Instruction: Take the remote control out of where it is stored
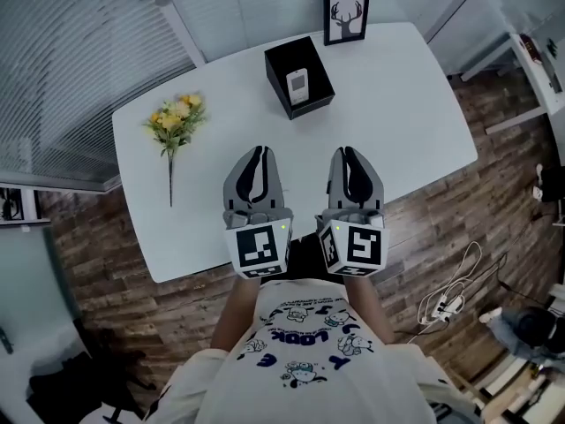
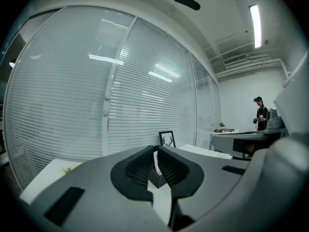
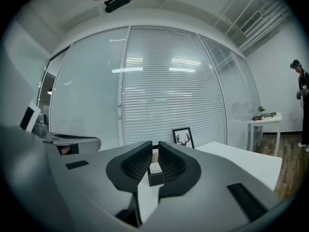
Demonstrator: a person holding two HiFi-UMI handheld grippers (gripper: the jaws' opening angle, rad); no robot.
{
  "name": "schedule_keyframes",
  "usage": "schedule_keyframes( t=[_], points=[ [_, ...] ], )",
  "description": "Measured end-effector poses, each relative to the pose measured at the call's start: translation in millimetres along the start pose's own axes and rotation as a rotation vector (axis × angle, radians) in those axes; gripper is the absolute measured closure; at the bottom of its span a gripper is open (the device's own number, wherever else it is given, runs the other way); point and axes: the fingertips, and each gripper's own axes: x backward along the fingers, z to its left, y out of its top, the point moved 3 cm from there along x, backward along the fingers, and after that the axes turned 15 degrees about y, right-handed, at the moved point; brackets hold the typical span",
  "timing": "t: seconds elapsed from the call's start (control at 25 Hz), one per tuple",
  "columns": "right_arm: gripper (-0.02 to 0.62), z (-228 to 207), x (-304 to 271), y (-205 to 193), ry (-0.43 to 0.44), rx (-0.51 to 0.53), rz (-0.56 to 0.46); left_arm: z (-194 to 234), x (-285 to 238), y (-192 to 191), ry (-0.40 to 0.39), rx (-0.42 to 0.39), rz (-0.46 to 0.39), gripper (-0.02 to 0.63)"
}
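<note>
Remote control (image 1: 298, 85): a small, pale, flat slab standing in an open black box (image 1: 281, 63) at the far side of the white tabletop (image 1: 397, 104), with a framed deer picture (image 1: 346, 16) just behind the box and a sprig of yellow flowers (image 1: 177, 117) well apart to the left. It looks like hard plastic, so I judge it light, stiff and somewhat slick, not fragile but easy to tip or let slide if pinched only at a corner. Its top end stands proud of the box's dark lining, and that free end looks like the best place to take hold, with the 2 pads on its broad front and back faces and a lift straight up so that the box stays put. Both tools are well short of it, at the near edge of the tabletop. The left hand-held gripper (image 1: 258, 151) has its jaws together on nothing, and the right hand-held gripper (image 1: 347, 151) likewise has its jaws closed and empty; either must spread before reaching in.
</note>
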Motion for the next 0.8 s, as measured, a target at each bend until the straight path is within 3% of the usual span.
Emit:
schedule_keyframes(
  t=[0.8],
  points=[
    [0.538, -52, -81, -10, 0.098, -0.007, 0.085, -13, -83, -4, 0.072, 0.034, 0.051, 0.583]
  ],
)
